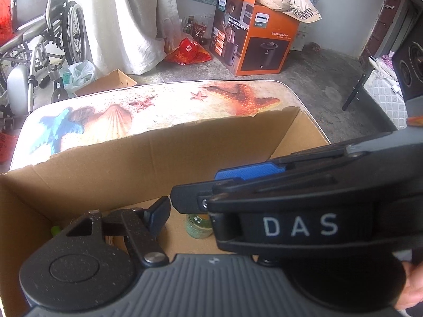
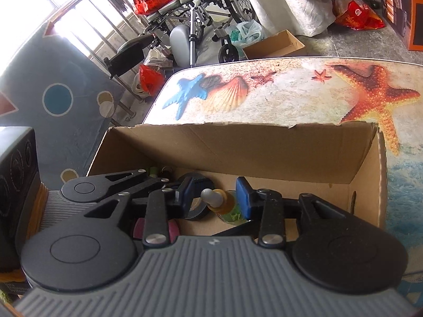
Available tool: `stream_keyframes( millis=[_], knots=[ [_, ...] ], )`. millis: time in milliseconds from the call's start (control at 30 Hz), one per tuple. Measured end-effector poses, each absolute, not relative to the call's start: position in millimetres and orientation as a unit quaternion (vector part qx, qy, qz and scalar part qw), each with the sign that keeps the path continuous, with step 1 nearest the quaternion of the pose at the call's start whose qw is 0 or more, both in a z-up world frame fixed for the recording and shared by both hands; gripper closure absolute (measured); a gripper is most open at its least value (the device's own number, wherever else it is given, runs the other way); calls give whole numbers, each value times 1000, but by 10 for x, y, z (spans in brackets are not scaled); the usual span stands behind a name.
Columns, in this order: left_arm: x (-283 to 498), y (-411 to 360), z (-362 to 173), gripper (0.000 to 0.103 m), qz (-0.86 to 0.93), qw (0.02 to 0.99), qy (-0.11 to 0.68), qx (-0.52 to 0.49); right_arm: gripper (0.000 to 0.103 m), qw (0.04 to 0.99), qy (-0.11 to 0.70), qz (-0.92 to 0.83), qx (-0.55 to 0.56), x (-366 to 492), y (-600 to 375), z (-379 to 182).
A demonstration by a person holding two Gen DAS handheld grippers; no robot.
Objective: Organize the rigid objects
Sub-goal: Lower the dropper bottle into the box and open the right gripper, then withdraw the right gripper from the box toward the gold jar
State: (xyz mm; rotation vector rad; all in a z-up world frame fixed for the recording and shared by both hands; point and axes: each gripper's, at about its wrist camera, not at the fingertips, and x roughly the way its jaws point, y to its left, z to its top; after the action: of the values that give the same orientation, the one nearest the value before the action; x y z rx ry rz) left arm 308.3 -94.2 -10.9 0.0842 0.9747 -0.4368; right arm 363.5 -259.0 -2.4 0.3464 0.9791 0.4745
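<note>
Both tools reach into the cardboard box (image 2: 264, 153) on the bench (image 2: 290, 97), where a dropper bottle (image 2: 220, 200) and tape roll (image 2: 201, 208) lie. Right tool (image 2: 215, 198) is released, straddling the bottle. Only the left view shows a green tin (image 1: 198, 225); the left tool (image 1: 185, 206) is released too.

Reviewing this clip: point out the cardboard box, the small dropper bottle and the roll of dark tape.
cardboard box (image 2: 264, 153): right wrist view, inner face of far wall.
dropper bottle (image 2: 224, 198): right wrist view, amber neck below the bulb.
roll of dark tape (image 2: 197, 210): right wrist view, outer band.

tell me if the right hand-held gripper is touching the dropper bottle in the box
Apart. The right wrist view shows the right hand-held gripper open around the dropper bottle in the cardboard box, with gaps beside both pads.
</note>
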Motion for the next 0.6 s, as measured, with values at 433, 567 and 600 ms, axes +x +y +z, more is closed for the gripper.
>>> stream_keyframes(
  millis=[433, 567, 600],
  knots=[
    [1963, -722, 543, 9, -238, 888, 390, 51, 47, 892, 331, 233, 199, 2230, -2880, 792],
    [1432, -613, 658, 3, -249, 899, 357, 57, 40, 900, 290, 244, 214, 1594, -2919, 903],
    [1287, -563, 659, 2, -247, 902, 351, 54, 37, 901, 283, 247, 216, 1448, -2919, 908]
  ],
)
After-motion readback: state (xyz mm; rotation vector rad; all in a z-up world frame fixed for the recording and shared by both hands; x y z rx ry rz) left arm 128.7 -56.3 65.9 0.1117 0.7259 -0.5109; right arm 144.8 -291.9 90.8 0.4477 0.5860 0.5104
